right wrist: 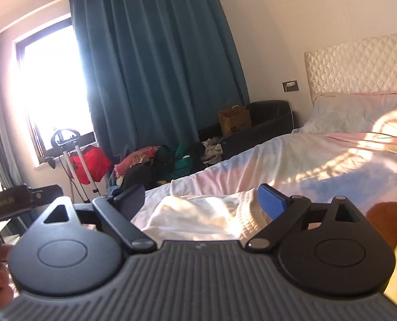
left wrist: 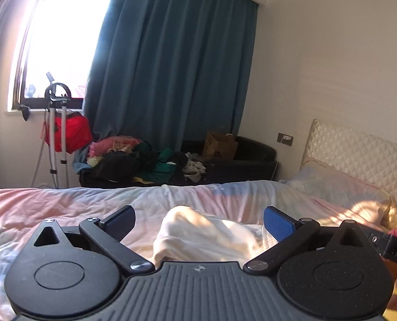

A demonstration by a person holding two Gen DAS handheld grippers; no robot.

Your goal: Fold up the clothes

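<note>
A cream-white garment (left wrist: 198, 236) lies rumpled on the bed, lit by sun. My left gripper (left wrist: 198, 223) is raised over it with its blue-padded fingers spread wide and nothing between the pads. In the right wrist view the same cream garment (right wrist: 206, 214) shows a ribbed knit edge on its right side. My right gripper (right wrist: 201, 202) also stands open above the cloth, pads apart and touching nothing. The near part of the garment is hidden behind both gripper bodies.
The bed (left wrist: 64, 208) has a pastel pink and blue sheet, a pillow (left wrist: 340, 187) and a quilted headboard (left wrist: 364, 157) at right. Beyond it a dark sofa (left wrist: 238, 160) holds piled clothes and a paper bag (left wrist: 219, 147). A tripod (left wrist: 56, 133) stands by the window.
</note>
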